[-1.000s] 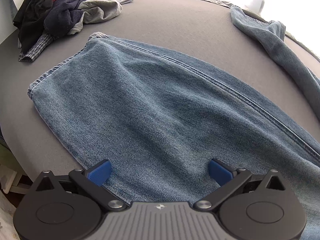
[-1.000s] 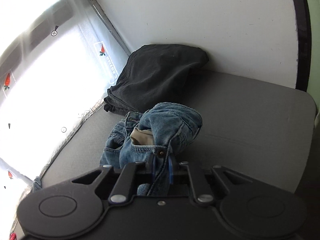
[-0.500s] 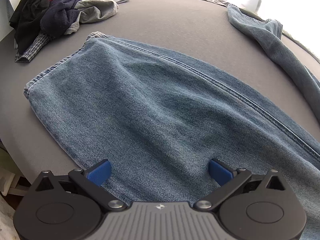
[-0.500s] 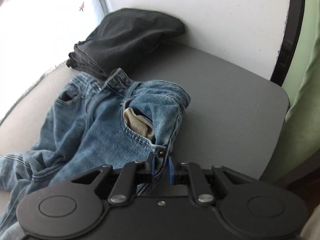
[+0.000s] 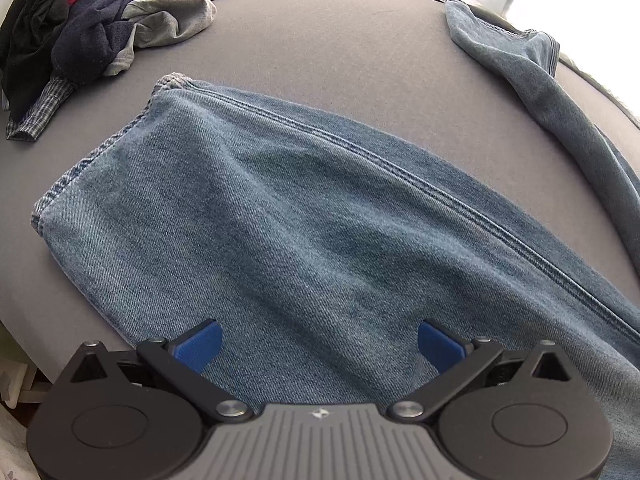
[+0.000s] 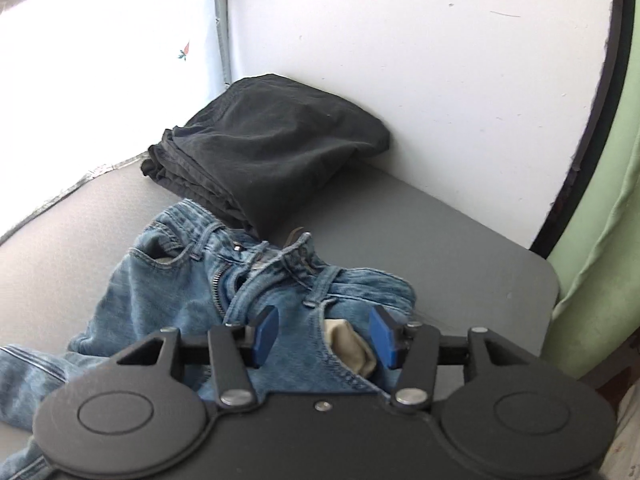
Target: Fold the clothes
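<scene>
Blue jeans lie on a grey table. In the left wrist view one leg lies flat with its hem at the left, and the other leg runs along the far right. My left gripper is open and empty, low over the near leg. In the right wrist view the waistband is crumpled, fly open, with a pale pocket lining showing. My right gripper is open just above the waist, its blue pads either side of the pocket, holding nothing.
A heap of unfolded clothes sits at the table's far left corner. A folded black garment lies against the white wall just beyond the waistband. A green curtain hangs past the table's right edge.
My right gripper has let go of the jeans' waist and opened; the waist now lies on the table. My left gripper has drifted slightly, still open over the leg.
</scene>
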The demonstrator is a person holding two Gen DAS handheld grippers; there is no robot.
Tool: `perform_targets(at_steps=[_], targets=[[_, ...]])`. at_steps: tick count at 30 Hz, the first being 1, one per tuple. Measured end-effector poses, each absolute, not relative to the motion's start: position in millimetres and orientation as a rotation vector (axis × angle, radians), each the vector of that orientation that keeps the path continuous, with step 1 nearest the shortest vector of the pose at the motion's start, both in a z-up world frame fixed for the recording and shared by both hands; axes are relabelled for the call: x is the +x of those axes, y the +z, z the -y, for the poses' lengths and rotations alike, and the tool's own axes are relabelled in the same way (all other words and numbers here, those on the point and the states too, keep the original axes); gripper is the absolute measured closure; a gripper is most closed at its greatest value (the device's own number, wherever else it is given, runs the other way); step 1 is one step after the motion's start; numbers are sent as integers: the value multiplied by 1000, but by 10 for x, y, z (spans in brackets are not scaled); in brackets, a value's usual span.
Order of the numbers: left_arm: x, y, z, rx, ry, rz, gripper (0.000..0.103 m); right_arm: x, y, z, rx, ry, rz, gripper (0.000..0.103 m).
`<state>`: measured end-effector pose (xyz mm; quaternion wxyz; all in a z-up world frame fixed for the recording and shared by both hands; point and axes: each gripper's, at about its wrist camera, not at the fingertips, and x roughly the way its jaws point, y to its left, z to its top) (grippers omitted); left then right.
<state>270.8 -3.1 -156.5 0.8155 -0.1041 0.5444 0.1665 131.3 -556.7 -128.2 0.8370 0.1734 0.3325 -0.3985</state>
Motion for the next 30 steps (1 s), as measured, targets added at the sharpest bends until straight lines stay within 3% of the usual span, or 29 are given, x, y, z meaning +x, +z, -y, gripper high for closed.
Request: perform_targets(at_steps=[1, 4, 14, 22, 26, 30], targets=[[2764, -1531, -38, -220, 359, -1155, 0, 1377, -1299, 5505, 382, -809, -705, 36], [2940, -1465, -249, -241, 365, -1153, 0, 1833, -1430, 5181, 366, -664, -779, 26], [3774, -1593, -933, -189, 450, -1211, 0, 3390, -1537, 4031, 234, -346, -832, 22], [4409, -1726, -1373, -263, 394, -1289, 0, 4758, -1795, 3499, 503, -96, -837, 22], [4392, -1729, -1363, -256, 389, -1270, 0, 5285, -1938, 3234, 599, 22, -831, 22], [4347, -1731, -1339, -264, 411, -1238, 0, 5638, -1936, 2889, 465, 87, -831, 22]])
